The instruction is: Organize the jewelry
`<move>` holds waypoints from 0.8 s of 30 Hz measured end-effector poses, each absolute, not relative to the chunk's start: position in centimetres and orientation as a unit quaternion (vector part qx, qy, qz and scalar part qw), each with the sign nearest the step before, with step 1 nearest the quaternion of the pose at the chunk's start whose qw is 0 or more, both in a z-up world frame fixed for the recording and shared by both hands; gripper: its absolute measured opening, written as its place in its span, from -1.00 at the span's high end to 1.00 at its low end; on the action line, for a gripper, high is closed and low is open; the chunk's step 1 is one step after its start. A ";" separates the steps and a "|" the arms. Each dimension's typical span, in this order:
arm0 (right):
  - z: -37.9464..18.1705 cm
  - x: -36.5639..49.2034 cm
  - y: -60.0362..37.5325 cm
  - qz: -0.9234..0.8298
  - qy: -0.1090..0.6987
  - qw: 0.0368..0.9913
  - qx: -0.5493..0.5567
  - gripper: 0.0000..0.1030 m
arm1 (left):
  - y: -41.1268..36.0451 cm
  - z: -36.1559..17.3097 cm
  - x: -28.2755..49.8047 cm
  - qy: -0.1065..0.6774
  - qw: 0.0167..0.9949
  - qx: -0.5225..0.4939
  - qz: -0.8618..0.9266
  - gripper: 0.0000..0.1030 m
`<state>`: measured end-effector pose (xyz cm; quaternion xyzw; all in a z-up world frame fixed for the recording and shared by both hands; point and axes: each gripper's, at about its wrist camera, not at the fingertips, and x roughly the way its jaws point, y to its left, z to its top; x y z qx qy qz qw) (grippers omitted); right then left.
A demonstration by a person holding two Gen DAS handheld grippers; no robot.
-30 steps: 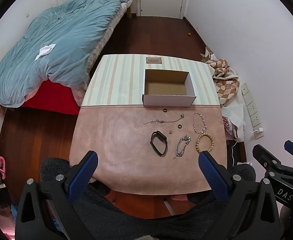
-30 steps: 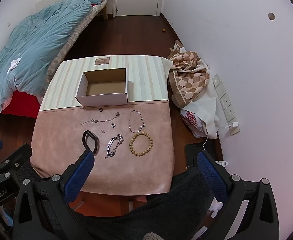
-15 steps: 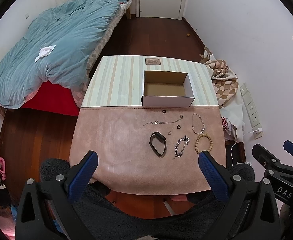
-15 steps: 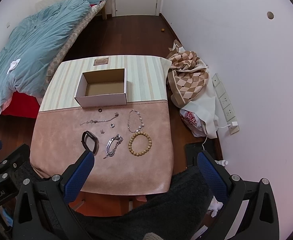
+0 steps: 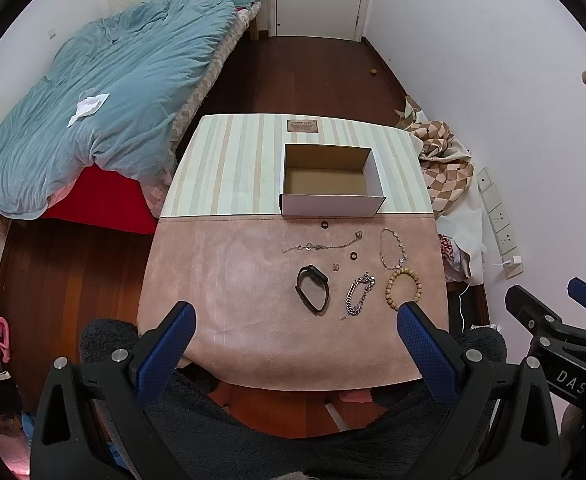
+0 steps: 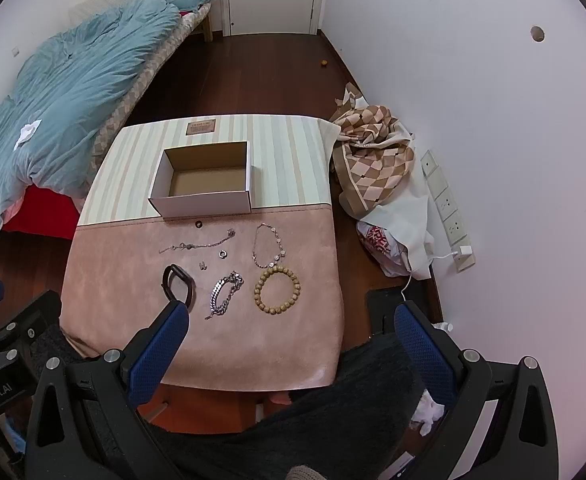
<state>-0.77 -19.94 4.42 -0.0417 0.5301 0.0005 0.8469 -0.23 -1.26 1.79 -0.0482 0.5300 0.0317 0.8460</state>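
Observation:
Jewelry lies on the pink mat (image 5: 229, 280): a black band (image 5: 312, 288), a silver chain bracelet (image 5: 359, 295), a wooden bead bracelet (image 5: 403, 288), a thin necklace (image 5: 321, 245), a beaded chain (image 5: 392, 248), small rings (image 5: 353, 256). An empty white box (image 5: 331, 204) stands behind them. The same pieces show in the right wrist view: band (image 6: 178, 285), chain bracelet (image 6: 226, 293), bead bracelet (image 6: 277, 289), box (image 6: 201, 202). My left gripper (image 5: 293, 316) and right gripper (image 6: 289, 316) are open, empty, held high above the table's near edge.
A bed with a blue duvet (image 5: 105, 96) stands left of the table. A checkered cloth (image 6: 377, 152) and a bag (image 6: 381, 240) lie on the floor at the right by wall sockets (image 6: 449, 212). A striped cloth (image 5: 229, 168) covers the table's far half.
Both views have shifted slightly; the table sits marginally farther and higher in frame. Nothing on the table has moved and both grippers stay open.

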 end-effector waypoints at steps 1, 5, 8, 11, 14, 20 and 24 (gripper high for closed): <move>4.5 -0.8 -20.0 0.000 0.530 0.847 -0.042 -1.00 | -1.3 1.8 -0.2 0.530 0.846 -0.048 0.032 -1.00; 4.6 -0.9 -19.9 -0.001 0.527 0.849 -0.042 -1.00 | -1.4 1.9 -0.2 0.529 0.847 -0.047 0.032 -1.00; 4.7 -1.0 -19.9 0.000 0.527 0.849 -0.042 -1.00 | -1.4 1.9 -0.2 0.529 0.847 -0.047 0.032 -1.00; 4.7 -1.0 -20.0 0.001 0.527 0.849 -0.041 -1.00 | -1.3 1.9 -0.2 0.529 0.847 -0.047 0.031 -1.00; 4.8 -1.0 -19.9 0.000 0.527 0.849 -0.041 -1.00 | -1.2 1.9 -0.2 0.530 0.846 -0.048 0.031 -1.00; 4.9 -1.1 -19.8 0.000 0.526 0.850 -0.042 -1.00 | -1.2 2.1 -0.3 0.529 0.847 -0.048 0.031 -1.00; 5.1 -1.1 -19.9 0.001 0.524 0.850 -0.042 -1.00 | -1.1 2.1 -0.3 0.529 0.847 -0.048 0.031 -1.00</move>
